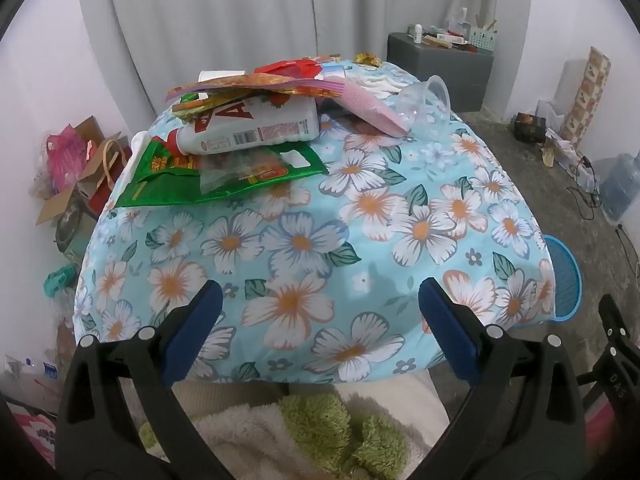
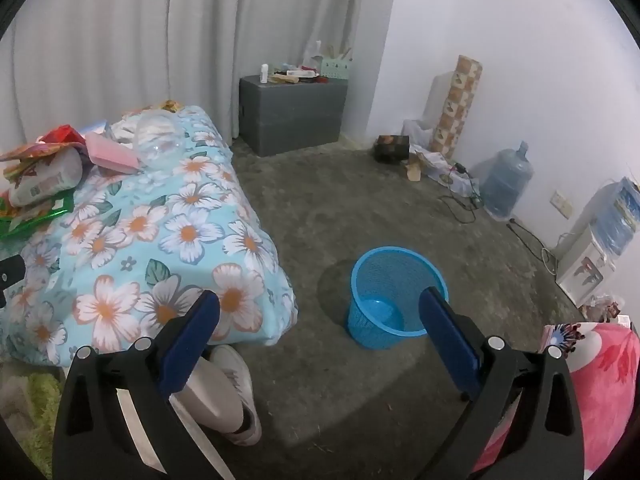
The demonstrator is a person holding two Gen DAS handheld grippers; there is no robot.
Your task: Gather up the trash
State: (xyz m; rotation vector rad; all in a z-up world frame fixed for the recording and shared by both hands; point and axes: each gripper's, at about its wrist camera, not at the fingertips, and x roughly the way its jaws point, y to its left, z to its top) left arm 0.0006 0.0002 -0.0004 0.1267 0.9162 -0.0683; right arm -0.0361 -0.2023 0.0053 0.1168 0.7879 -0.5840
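Risk of collapse: trash pile (image 1: 248,120) is stacked loosely at the far left part of the flowered cloth (image 1: 320,240), so pulling a lower piece likely spills the rest toward the cluttered floor on that side. Green wrapper (image 1: 224,176) lies flat at the bottom, overhanging the cloth edge; white bottle (image 1: 256,132) lies on its side across it and may roll; flat colourful wrappers and a pink sheet (image 1: 372,108) rest on top; clear plastic cup (image 1: 424,104), tipped over, sits just beside. Light foil may slip from wide pads. Blue basket (image 2: 396,296) stands empty on the floor, well apart from the pile, so a long carry invites drops. Left gripper (image 1: 320,308) and right gripper (image 2: 320,316) both gape fully, holding nothing.
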